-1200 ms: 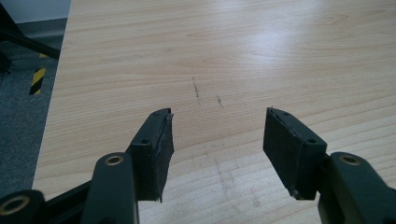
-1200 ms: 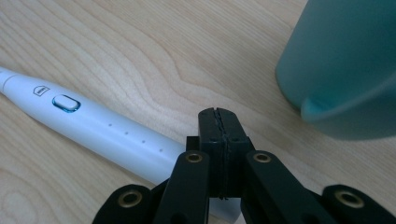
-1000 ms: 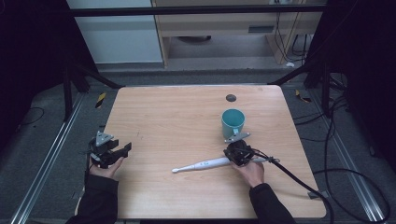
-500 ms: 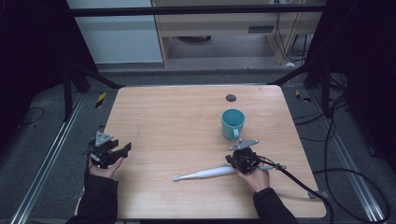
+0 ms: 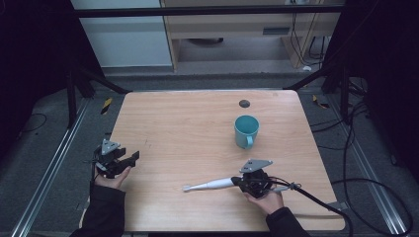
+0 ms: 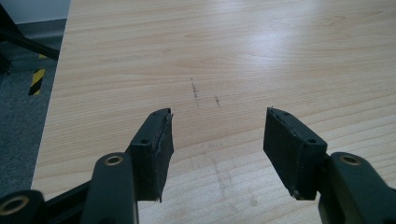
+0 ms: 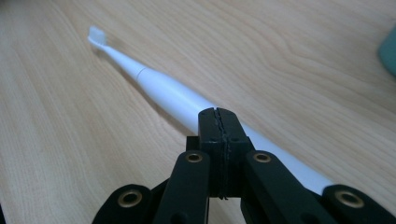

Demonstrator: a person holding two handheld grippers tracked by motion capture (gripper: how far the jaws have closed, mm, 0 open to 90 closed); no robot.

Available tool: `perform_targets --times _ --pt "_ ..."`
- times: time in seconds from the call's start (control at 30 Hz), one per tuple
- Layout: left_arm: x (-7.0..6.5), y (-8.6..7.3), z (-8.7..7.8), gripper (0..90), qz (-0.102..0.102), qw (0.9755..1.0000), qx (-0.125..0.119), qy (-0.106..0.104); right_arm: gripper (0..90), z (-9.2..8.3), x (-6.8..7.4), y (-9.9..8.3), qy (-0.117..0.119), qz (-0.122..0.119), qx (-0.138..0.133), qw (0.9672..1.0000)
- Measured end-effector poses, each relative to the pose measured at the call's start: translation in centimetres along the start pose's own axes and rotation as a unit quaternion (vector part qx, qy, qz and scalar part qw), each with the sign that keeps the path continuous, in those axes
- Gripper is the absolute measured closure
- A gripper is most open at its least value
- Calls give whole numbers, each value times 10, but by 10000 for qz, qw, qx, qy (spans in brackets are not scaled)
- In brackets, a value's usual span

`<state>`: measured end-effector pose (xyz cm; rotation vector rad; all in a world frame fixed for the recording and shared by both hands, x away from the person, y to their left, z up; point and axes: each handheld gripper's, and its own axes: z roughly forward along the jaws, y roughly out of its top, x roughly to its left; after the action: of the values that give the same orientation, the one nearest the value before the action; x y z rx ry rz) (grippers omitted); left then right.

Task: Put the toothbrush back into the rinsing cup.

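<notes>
Looking down from the high view, the white toothbrush (image 5: 210, 185) is lying flat on the table (image 5: 188, 123), in its near half, with its head pointing toward 9 o'clock. The right gripper (image 5: 242, 181) is sitting at the handle end, at 3 o'clock of the brush. A teal cup (image 5: 246, 131) is standing upright at 12 o'clock of that gripper, apart from it. The left gripper (image 5: 132, 158) is waiting at the table's 9 o'clock edge, well apart from both.

Along the left gripper (image 6: 217, 135), the tongs are standing wide with nothing between them but bare wood.

Along the right gripper (image 7: 218, 121), the tongs are pressed together on nothing — the toothbrush (image 7: 163, 91) is running beneath them, its bristles (image 7: 96, 35) toward 11 o'clock.

By my reading the pickup is not yet made. The next move is calling for the right tongs to open, drop astride the handle and close on it — likely before any carry toward the cup.
</notes>
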<state>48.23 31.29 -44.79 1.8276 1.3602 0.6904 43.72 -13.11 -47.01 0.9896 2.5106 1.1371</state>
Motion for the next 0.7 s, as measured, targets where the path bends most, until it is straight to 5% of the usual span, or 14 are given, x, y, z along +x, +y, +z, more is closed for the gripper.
perform_targets --times 0.57,0.7 --pt "-1 0 2 421 24 10000 11 -18 900 19 0 -3 81 136 44 9999" --pt "-1 0 2 421 29 10000 17 -13 900 16 2 2 26 -33 -40 10000"
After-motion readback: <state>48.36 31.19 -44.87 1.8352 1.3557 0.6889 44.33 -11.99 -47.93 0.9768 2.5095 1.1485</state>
